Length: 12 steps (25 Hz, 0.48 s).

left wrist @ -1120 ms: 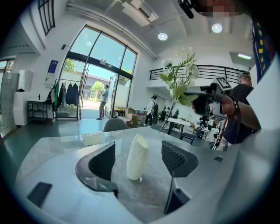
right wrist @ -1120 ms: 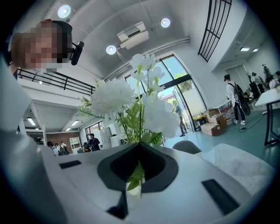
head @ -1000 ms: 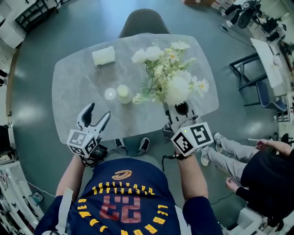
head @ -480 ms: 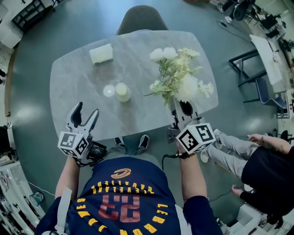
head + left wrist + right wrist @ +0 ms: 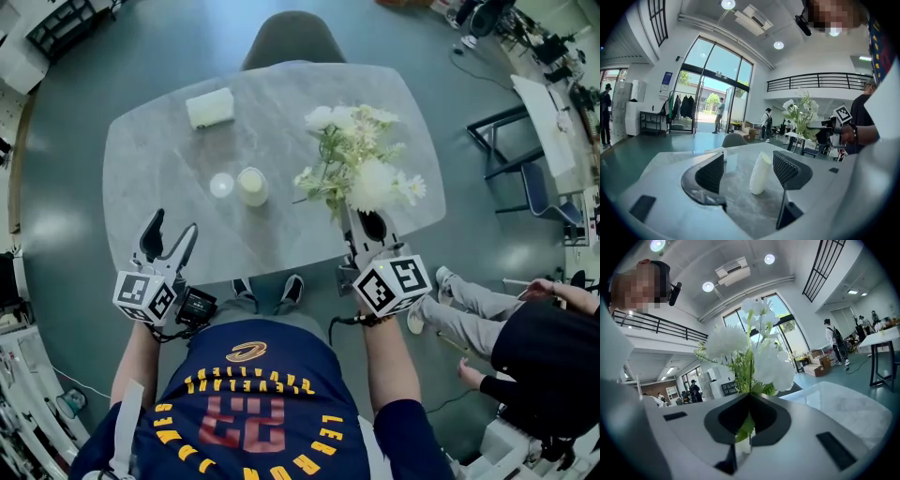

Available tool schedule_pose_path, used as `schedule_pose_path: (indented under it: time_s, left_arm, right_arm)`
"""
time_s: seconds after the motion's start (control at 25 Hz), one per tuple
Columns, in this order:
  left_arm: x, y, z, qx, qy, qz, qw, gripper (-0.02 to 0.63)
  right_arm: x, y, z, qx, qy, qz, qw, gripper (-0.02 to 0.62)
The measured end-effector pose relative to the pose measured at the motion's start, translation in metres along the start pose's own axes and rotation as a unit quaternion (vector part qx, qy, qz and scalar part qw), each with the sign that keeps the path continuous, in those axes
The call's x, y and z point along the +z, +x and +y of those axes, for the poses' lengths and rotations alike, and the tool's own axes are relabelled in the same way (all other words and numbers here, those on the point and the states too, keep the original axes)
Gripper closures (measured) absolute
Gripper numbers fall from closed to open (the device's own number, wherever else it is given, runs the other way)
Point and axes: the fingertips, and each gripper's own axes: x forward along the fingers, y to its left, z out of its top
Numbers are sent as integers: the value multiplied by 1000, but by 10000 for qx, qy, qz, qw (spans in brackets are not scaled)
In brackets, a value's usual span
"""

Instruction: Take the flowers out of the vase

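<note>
Table layout was unchanged over the last second: everything on it sat where it had. What changed was the flowers. A second earlier the bunch leaned in over the middle with its lowest leaves close to the vase. By this moment it had swung right, stood over the right end of the table, well apart from the vase, and looked a bit lower. The right gripper was fully closed on the stems, pinching them just under the leaves, with the blooms standing up above the jaws. The left gripper had drifted left along the near edge. Its jaws were wide apart with nothing gripped. Its own view lined up on the vase, but the vase stood further in on the table, not between the pads. The vase was upright, empty as far as I could see, beside a small round disc. My read: extraction was done, stems clear of the neck, vase not disturbed. What remained was probably setting the bunch down on bare table at the right. The risk was loose stems slipping from a single pinch point, or the blooms flopping on release.
</note>
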Motion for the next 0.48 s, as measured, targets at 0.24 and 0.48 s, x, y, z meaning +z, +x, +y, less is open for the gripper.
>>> schedule_pose_path:
  time_s: [0.24,0.48]
  left_arm:
    - [3,1,-6,-60,-7,-1,10000,273]
    - [1,1,-4,-44,-41,14,10000,273]
  right_arm:
    - [-5,2,-3,10,51,72,10000,584]
    - [-9,1,-9,-43,143,98,9998,584]
